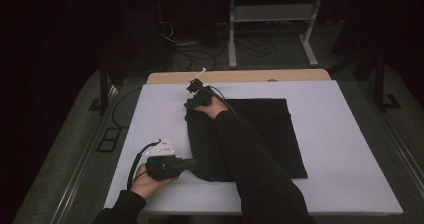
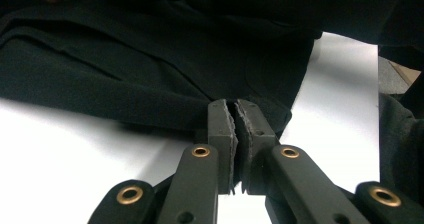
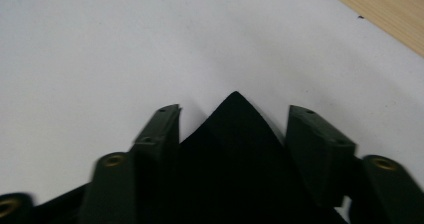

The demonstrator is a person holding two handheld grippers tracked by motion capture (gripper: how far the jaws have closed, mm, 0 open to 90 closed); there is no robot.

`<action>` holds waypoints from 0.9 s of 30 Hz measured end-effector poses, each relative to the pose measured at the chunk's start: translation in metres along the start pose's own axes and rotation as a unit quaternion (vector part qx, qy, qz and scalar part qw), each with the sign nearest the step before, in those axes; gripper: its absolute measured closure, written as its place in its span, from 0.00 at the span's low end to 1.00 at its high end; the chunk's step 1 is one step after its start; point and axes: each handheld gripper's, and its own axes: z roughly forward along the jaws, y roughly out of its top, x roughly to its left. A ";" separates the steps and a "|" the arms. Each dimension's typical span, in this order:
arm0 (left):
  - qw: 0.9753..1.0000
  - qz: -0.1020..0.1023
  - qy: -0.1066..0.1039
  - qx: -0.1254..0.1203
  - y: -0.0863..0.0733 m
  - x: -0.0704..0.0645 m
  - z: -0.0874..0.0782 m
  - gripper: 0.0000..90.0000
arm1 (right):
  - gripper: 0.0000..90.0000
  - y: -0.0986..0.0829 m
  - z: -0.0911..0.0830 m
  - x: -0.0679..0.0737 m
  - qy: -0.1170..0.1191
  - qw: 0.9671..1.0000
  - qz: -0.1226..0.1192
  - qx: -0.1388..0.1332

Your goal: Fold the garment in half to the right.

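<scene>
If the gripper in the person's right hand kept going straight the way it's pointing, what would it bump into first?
Probably nothing soon. The right gripper stands open around a corner of the black cloth; beyond that lies bare white table cover, then a wooden table edge. Depth is hard to judge.

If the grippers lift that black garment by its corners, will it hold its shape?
Probably not: the black garment lies flat with soft folds, so it should sag. The left gripper pinches its edge easily, suggesting thin, light cloth unlikely to slip.

The person's right sleeve (image 1: 250, 159) hides the black cloth's (image 1: 280, 134) middle.
</scene>
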 end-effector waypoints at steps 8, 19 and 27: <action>1.000 -0.005 -0.001 -0.006 0.000 0.001 -0.001 0.93 | 0.93 0.001 -0.007 -0.003 0.008 1.000 -0.005 0.003; 1.000 -0.009 -0.001 -0.016 0.003 -0.004 -0.002 0.94 | 0.95 0.004 -0.044 -0.005 0.026 0.999 -0.001 -0.023; 1.000 -0.003 0.000 -0.019 0.008 -0.008 -0.003 0.94 | 0.95 0.000 -0.067 -0.006 0.035 0.998 0.008 -0.043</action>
